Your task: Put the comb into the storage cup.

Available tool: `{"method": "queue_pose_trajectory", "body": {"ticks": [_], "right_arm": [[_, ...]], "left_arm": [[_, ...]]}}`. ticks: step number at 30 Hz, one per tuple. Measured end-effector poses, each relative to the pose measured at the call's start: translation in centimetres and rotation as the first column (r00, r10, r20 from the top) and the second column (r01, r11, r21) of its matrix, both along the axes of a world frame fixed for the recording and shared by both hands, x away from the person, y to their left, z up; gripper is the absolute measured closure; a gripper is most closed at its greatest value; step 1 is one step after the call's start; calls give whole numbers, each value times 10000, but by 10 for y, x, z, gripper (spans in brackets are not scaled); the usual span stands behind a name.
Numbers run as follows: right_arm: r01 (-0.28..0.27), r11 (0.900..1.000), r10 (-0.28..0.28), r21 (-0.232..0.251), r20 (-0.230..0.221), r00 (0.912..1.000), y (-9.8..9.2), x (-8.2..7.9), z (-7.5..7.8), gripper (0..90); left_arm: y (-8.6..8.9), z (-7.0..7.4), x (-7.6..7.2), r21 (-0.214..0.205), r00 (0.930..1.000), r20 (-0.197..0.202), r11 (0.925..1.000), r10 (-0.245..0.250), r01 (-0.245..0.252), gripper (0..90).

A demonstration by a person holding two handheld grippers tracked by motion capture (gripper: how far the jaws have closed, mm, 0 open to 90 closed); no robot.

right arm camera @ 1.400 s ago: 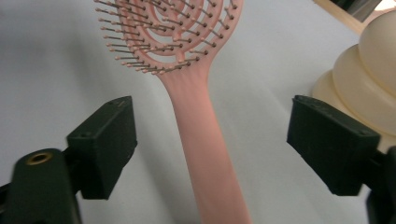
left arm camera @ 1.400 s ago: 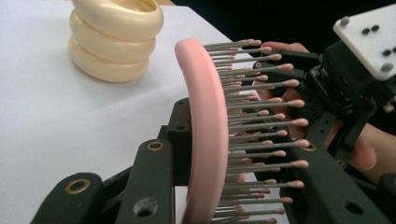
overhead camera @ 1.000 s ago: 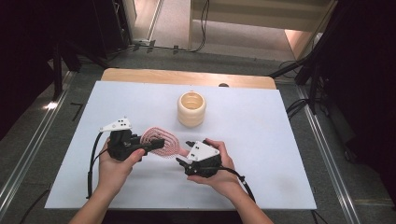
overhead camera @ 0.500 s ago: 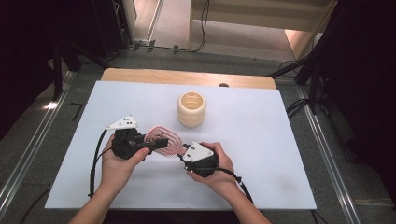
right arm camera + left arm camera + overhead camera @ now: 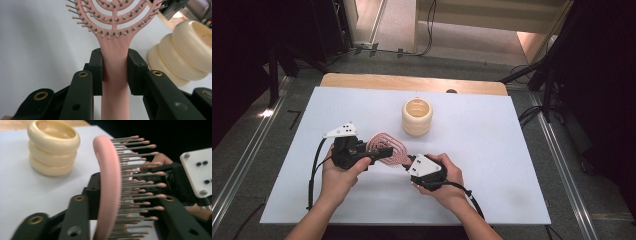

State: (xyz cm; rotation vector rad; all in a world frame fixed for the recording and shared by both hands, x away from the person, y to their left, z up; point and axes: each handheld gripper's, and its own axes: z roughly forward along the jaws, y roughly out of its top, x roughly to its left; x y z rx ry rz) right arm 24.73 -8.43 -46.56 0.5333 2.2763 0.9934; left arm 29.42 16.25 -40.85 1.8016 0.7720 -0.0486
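Nearest the person, in the high view, two forearms come up from the bottom edge onto the white table. The right gripper sits in the right hand, and its own view shows what the overhead cannot: both black pads press flat against the handle of a pink hairbrush, one on each side, so it is clamped on the handle after its jaws have just been closing. The bottom of the handle runs out of that picture.

Just beyond, the left gripper reaches in from the left toward the brush's head. In the left gripper view the pink oval rim of the hairbrush stands on edge between the jaws, its pins pointing toward the right-hand jaw. These jaws have just been opening; the rim lies close beside the left-hand jaw, but blur and the near angle make it hard to say whether any pad is touching it. The grip looks loosened rather than firm.

From above, the hairbrush appears as pink loops between the two grippers, just over the table, with the handle covered by the right gripper. Whether it rests on the surface cannot be told.

Farther back, well apart from the hands, a cream ribbed cup stands upright near the table's middle; the right gripper view shows it tilted only because that camera is turned.
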Motion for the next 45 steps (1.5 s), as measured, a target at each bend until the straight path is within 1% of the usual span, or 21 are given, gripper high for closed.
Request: {"method": "queue_pose_trajectory", "body": {"ticks": [1,4,6,7,10,11,15,19,23,24,25,26,27,28,31,34,35,38,40,41,45], "right_arm": [[95,9999,-96,111,32,9999,0,0,1,680],[211,9988,-213,440,26,9998,-3,0,3,681],[294,9971,-289,702,-84,9995,-4,0,4,682],[321,9957,-305,870,-199,9993,-5,0,4,682],[356,9936,-339,1072,-179,9993,-6,0,3,683],[419,9924,-403,1159,-163,9991,-6,-1,3,683],[366,9899,-360,1367,-70,9993,-6,-3,5,684],[436,9853,-422,1649,-120,9990,-5,-4,4,685],[487,9798,-454,1940,-214,9987,-6,-4,1,685],[487,9798,-454,1940,-214,9987,-6,-4,1,685],[480,9787,-456,1996,-165,9988,-6,-4,1,685],[527,9736,-491,2219,-215,9986,-7,-6,1,685],[527,9736,-491,2219,-215,9986,-7,-6,1,685],[589,9677,-543,2450,-256,9982,-7,-7,0,685],[594,9627,-538,2640,-285,9981,-5,-8,-1,685],[609,9596,-535,2745,-344,9980,-3,-9,-2,684],[580,9512,-425,3029,-576,9974,-5,-8,-3,684],[556,9492,-387,3097,-605,9974,-6,-7,-5,681],[603,9462,-441,3179,-579,9973,-7,-6,-6,678],[502,9429,-309,3292,-636,9975,-7,-6,-6,677],[371,9417,-206,3345,-527,9984,-8,-7,-5,673]], "left_arm": [[0,0,0,0,10000,0,10000,0,0,455],[1,0,-1,-382,9999,-21,9992,145,-146,265],[1,-2,-3,-700,9997,46,9972,255,-252,207],[1,-4,-5,-963,9995,157,9950,271,-254,200],[3,-6,-7,-1183,9985,247,9919,496,-463,200],[4,-9,-6,-1281,9967,154,9888,793,-767,200],[5,-14,-5,-1390,9942,-42,9845,1078,-1074,201],[3,-21,-4,-1951,9929,-319,9736,1145,-1185,247],[-4,-25,-4,-1928,9935,-350,9747,1085,-1132,328],[-5,-25,-4,-1929,9925,-311,9736,1182,-1220,328],[-5,-25,-5,-1944,9915,-281,9722,1274,-1305,373],[-6,-24,-5,-1988,9899,-257,9697,1393,-1416,433],[-6,-24,-5,-1988,9899,-257,9697,1393,-1416,454],[-7,-24,-5,-1988,9890,-240,9689,1458,-1477,474],[-11,-24,-5,-1892,9888,-175,9706,1481,-1488,483],[-12,-24,-6,-1996,9883,-49,9682,1527,-1506,515],[-11,-24,-6,-2084,9890,-50,9672,1477,-1455,546],[-11,-22,-7,-2200,9922,81,9682,1240,-1192,591],[-12,-19,-8,-2166,9949,359,9726,946,-847,631],[-14,-15,-11,-2007,9944,665,9774,817,-668,640],[-15,-11,-13,-1900,9932,925,9804,703,-517,646]]}}
